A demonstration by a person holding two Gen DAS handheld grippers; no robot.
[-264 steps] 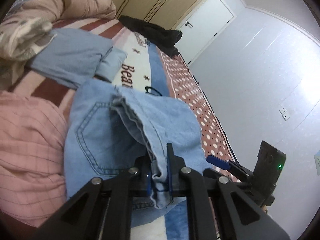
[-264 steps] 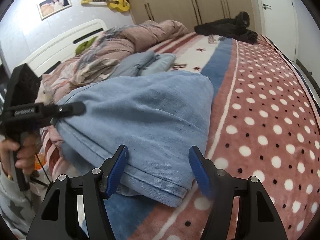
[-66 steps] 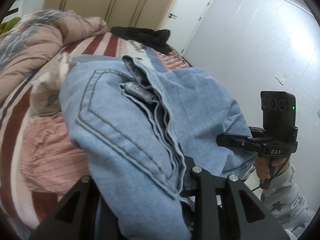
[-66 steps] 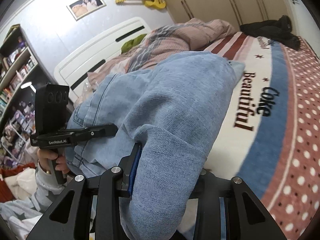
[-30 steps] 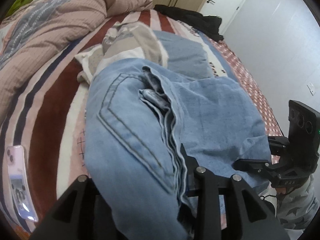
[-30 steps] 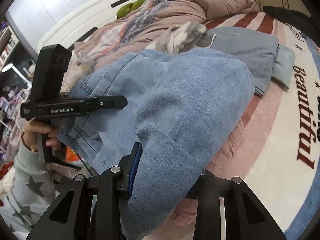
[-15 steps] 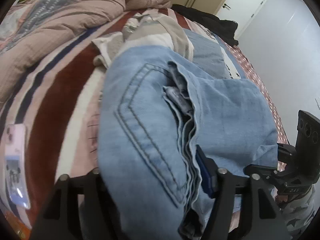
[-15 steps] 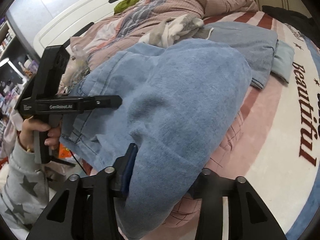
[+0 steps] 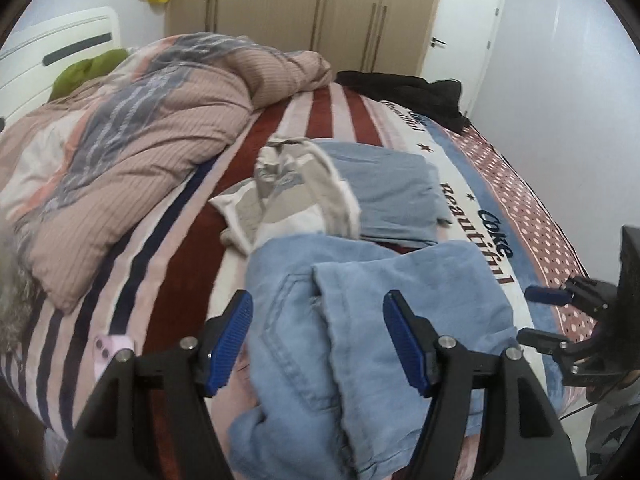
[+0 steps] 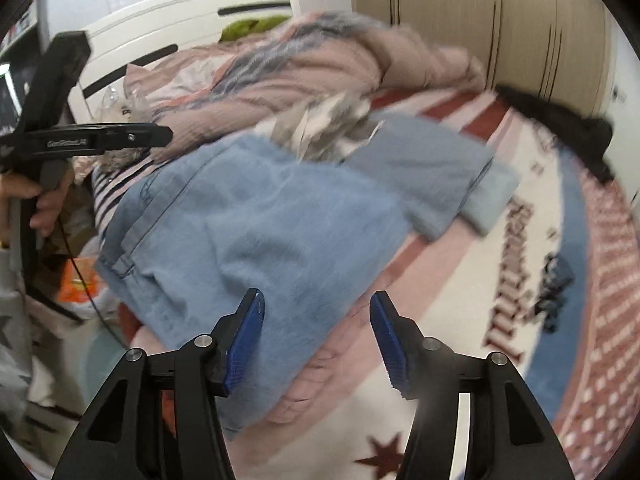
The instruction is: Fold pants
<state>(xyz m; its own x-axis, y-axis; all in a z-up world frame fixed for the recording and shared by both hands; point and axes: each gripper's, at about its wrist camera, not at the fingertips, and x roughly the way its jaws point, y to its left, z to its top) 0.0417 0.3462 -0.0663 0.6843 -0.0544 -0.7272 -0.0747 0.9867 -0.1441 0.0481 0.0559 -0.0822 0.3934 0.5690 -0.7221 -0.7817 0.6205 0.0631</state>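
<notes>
The light blue jeans [image 9: 360, 320] lie folded in a thick bundle on the striped bed blanket [image 9: 168, 264], back pocket and waistband facing up. My left gripper [image 9: 320, 340] hovers open above their near edge, its blue pads clear of the denim. My right gripper [image 10: 318, 332] is over the other end of the jeans [image 10: 280, 232]; its jaws are opening and the pads touch nothing. Each gripper shows in the other's view: the right gripper [image 9: 536, 316] at the far right, the left gripper [image 10: 156, 136] at the upper left, held by a hand [image 10: 48, 200].
Behind the jeans lie another folded blue garment [image 9: 388, 196] and a crumpled grey-white one [image 9: 292, 200]. A pink quilt [image 9: 140, 140] fills the left of the bed. A pink phone [image 9: 108, 354] rests at the bed's near left edge. Black clothes [image 9: 412, 92] sit at the far end.
Both grippers have let go of the jeans, opened, and lifted back from them. The jeans now rest on the bed by themselves.
</notes>
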